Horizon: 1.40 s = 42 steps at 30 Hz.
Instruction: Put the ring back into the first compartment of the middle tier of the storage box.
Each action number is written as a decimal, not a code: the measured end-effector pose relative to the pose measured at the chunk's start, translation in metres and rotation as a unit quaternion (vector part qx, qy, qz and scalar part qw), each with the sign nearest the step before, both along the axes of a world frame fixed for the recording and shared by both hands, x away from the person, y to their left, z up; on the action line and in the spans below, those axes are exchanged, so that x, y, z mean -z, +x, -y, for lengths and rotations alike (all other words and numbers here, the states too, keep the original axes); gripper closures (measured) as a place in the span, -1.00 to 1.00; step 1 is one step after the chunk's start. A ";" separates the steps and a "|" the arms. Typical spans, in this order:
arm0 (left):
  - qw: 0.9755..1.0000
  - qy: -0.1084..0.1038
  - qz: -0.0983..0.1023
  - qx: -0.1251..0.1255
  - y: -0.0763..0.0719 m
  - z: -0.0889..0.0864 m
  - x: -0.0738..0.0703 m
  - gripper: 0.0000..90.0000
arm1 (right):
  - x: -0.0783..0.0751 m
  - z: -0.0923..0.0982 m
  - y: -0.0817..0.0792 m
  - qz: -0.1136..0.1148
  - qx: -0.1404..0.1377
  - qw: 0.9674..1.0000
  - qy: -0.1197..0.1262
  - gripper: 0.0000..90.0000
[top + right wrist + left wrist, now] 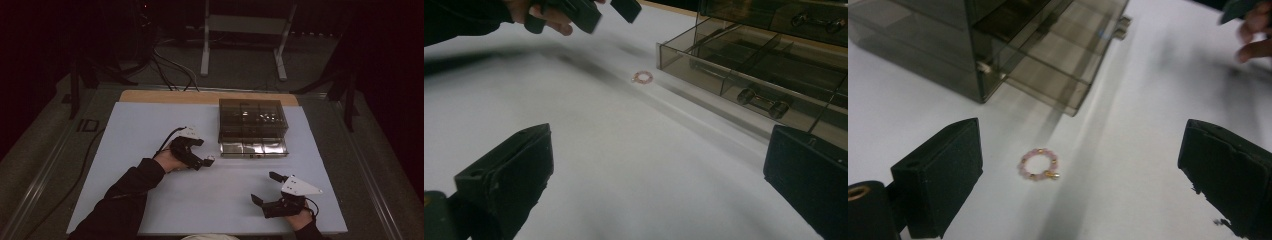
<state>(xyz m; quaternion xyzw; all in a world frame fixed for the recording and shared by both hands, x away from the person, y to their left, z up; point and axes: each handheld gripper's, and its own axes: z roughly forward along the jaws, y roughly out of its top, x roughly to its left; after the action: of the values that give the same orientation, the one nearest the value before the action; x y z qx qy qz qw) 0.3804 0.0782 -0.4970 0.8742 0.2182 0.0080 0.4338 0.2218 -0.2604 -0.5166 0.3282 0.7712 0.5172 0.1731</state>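
Dark room, white desk [150,200]. Pink bead ring [1038,164] flat on it, just left of the smoky drawer box's [252,119] pulled-out bottom drawer [254,148]. Left claw [202,152] wide, hovering above: lower straight, straddle, close gently. Right claw [263,187] wide, near right, idle.

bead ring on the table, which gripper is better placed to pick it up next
Left. The left gripper is open with the bead ring lying right between its jaws. The right gripper is open too, but sits well back from the ring.
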 end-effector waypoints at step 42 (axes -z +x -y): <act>0.997 0.083 -0.002 0.004 0.023 0.023 0.038 0.70 | 0.000 0.000 0.000 -0.002 -0.002 1.000 -0.001 -1.00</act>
<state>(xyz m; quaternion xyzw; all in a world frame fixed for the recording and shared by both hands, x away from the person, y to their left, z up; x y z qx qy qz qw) 0.4039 0.0557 -0.5349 0.9078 0.2146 0.0227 0.3596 0.2216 -0.2606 -0.5167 0.3276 0.7726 0.5162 0.1710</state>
